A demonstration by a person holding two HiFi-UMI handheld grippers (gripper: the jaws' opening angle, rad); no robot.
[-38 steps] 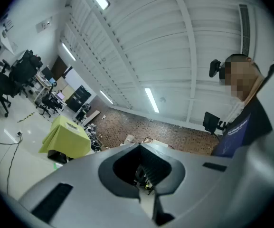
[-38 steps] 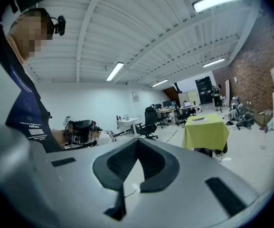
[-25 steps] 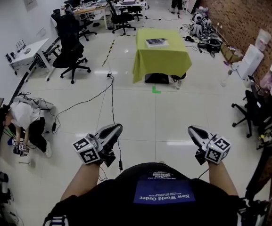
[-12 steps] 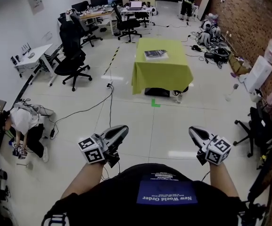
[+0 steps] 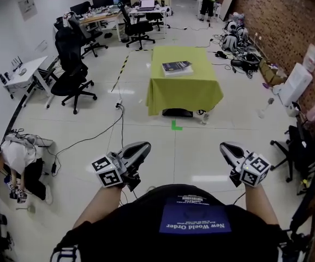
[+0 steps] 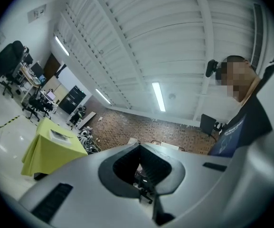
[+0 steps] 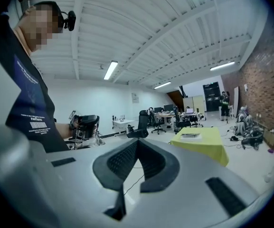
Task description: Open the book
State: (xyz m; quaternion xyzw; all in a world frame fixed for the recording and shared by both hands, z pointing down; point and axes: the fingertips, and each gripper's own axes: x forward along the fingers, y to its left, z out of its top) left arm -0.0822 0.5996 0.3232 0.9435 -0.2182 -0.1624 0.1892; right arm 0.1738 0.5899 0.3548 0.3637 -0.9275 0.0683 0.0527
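1. Left hand-held gripper [image 5: 140,148] and right hand-held gripper [image 5: 226,148] are both held low in front of the torso. Their jaws are pressed together, with nothing between them in either gripper view.
2. The book [image 5: 177,67] lies closed, far ahead of both and roughly between their lines, on a counter [image 5: 184,94] draped in yellow-green cloth. It is well out of reach. It may be two volumes stacked; too small to tell.
3. Judged step: the approach. To do it well, arrive square to the counter's near edge. Spread the jaws before reaching, steady the book with one hand-held gripper, then catch the cover's free edge with the other.
4. A green tape mark [image 5: 176,125] is on the floor between the hand-held grippers and the counter.
5. A black cable [image 5: 91,136] trails ahead-left of the left hand-held gripper, with office chairs [image 5: 72,78] beyond it.
6. A crouching person [image 5: 18,157] is far out to the left.
7. Bags [image 5: 239,42] lie ahead-right by the brick wall.
8. Likely obstruction: only the cable, a trip risk.
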